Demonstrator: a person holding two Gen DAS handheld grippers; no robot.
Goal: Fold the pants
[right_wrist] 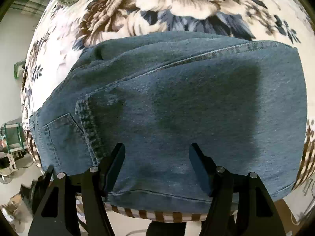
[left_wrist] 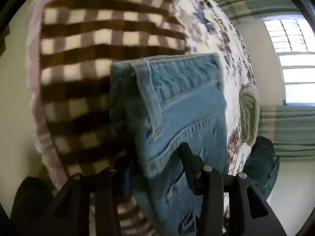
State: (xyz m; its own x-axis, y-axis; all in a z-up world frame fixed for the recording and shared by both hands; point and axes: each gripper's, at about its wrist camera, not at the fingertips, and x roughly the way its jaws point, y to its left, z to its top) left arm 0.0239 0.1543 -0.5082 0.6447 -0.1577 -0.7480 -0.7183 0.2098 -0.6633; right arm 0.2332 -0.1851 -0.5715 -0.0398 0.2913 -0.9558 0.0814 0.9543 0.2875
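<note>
Blue denim pants (right_wrist: 177, 102) lie folded on a bed with a floral blanket (right_wrist: 177, 5). A back pocket (right_wrist: 61, 137) shows at the lower left. My right gripper (right_wrist: 156, 153) is open and empty, its fingers spread just above the near folded edge. In the left wrist view the pants (left_wrist: 177, 102) stand close to the camera, hem and seam toward me. My left gripper (left_wrist: 149, 161) has denim between its fingers; the right finger (left_wrist: 189, 157) presses on the cloth and the left finger is mostly hidden behind it.
A brown and cream checked blanket (left_wrist: 94, 59) covers the bed's left part, and its edge (right_wrist: 157, 215) shows under the pants. A grey-green knitted item (left_wrist: 249, 114) lies near the bed's edge. A window (left_wrist: 293, 59) and curtains are beyond.
</note>
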